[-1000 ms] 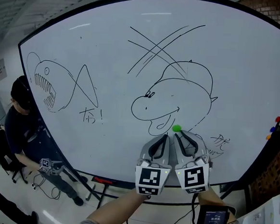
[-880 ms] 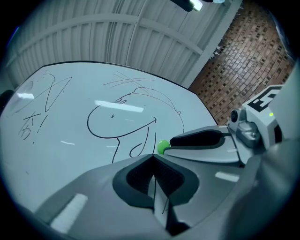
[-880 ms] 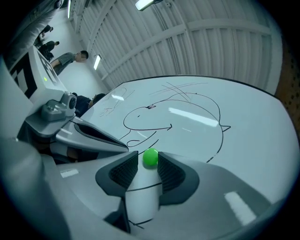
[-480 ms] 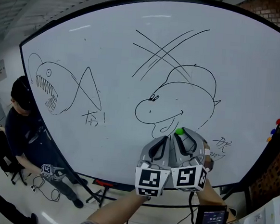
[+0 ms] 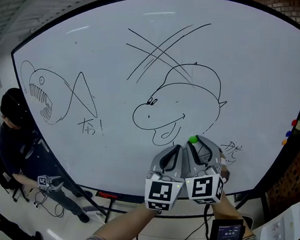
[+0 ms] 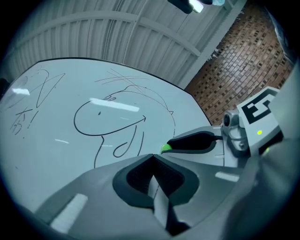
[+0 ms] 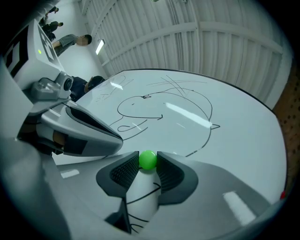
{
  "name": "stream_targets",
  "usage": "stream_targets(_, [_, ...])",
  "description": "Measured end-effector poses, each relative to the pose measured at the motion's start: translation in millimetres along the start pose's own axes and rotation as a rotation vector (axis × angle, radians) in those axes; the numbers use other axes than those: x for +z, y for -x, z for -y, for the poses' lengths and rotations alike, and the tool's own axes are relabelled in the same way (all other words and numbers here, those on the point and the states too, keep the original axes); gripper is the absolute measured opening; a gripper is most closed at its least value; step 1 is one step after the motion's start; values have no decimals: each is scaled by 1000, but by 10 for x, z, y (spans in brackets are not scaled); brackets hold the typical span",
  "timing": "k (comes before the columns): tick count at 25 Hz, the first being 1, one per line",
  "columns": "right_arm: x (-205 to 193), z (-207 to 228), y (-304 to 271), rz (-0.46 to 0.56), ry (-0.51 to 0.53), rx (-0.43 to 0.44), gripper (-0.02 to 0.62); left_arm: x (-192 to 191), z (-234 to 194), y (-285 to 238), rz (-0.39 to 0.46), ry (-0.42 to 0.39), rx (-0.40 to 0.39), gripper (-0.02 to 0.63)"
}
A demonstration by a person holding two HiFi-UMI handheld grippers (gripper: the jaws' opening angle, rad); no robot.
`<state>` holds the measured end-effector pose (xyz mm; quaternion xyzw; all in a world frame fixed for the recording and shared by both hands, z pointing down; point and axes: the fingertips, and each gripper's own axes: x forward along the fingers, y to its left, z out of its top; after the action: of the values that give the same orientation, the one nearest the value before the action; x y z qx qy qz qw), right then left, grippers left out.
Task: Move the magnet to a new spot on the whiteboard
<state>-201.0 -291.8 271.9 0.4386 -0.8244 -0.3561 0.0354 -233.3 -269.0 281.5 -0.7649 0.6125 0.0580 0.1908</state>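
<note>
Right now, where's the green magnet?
Head view: the green magnet is on the whiteboard, low centre-right under the cartoon face; the right gripper has just been closing its jaws on it.

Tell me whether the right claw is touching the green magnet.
Cannot tell. The right gripper view shows the green magnet between the tips of the right claw, whose jaws have just been closing: no clear gap, no clear pressing.

Whiteboard (image 5: 94, 45) upright; green magnet (image 5: 192, 139) on it below cartoon head drawing (image 5: 177, 101); shark sketch (image 5: 41, 90) at left.
</note>
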Motion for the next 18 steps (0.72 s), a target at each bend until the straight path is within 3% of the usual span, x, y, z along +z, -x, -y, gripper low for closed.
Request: stream_targets(18, [-1040, 987, 662, -145, -72, -69, 126, -84, 1352, -687, -12, 39, -160, -3])
